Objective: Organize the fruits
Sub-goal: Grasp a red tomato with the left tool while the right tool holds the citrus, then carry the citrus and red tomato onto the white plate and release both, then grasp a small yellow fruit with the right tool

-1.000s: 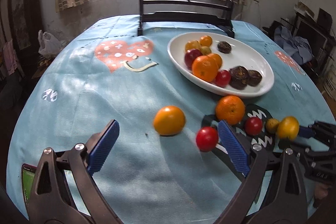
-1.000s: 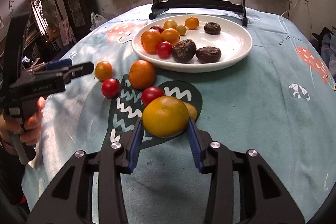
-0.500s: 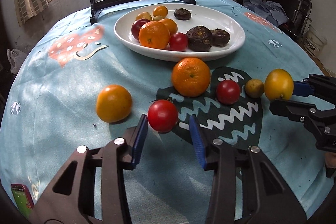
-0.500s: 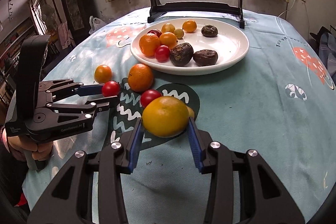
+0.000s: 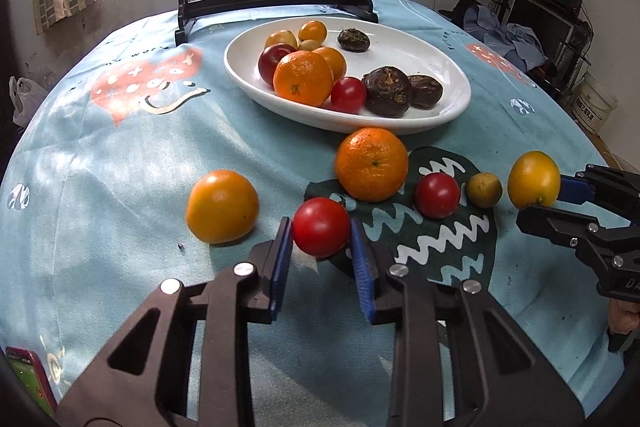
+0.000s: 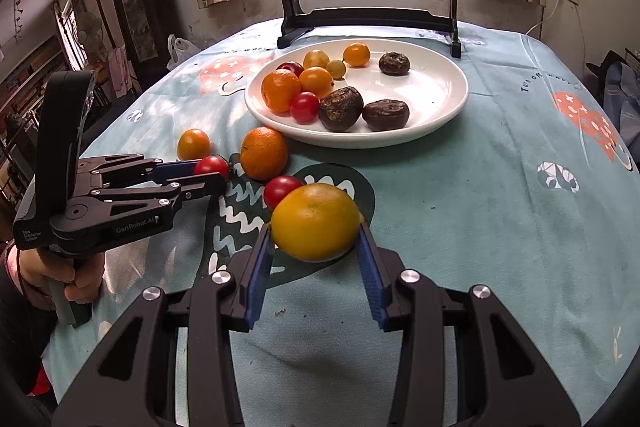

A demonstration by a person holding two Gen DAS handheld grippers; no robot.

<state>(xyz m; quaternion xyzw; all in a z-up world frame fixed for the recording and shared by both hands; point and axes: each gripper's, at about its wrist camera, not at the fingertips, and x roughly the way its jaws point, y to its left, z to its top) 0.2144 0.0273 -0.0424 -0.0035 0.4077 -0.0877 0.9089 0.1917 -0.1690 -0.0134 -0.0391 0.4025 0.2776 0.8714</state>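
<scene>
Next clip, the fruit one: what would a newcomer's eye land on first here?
Each gripper is shut on a fruit near the table's front edge: the left gripper on a red tomato, the right gripper on a yellow-orange fruit. Behind sits the white plate, heaped with fruit.

1 red tomato [image 5: 320, 227] and 1 yellow-orange citrus [image 6: 316, 222] (both round) sit clamped between jaws.

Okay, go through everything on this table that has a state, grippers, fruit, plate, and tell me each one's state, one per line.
Left gripper: shut on the small red tomato.
Right gripper: shut on the yellow-orange fruit.
White plate: partly filled, its right side bare.
Loose orange: on the cloth, near the plate's front rim.
Second red tomato: loose on the cloth.
Small yellowish fruit: loose on the cloth.
Orange-yellow fruit: loose, left of the left gripper.
</scene>
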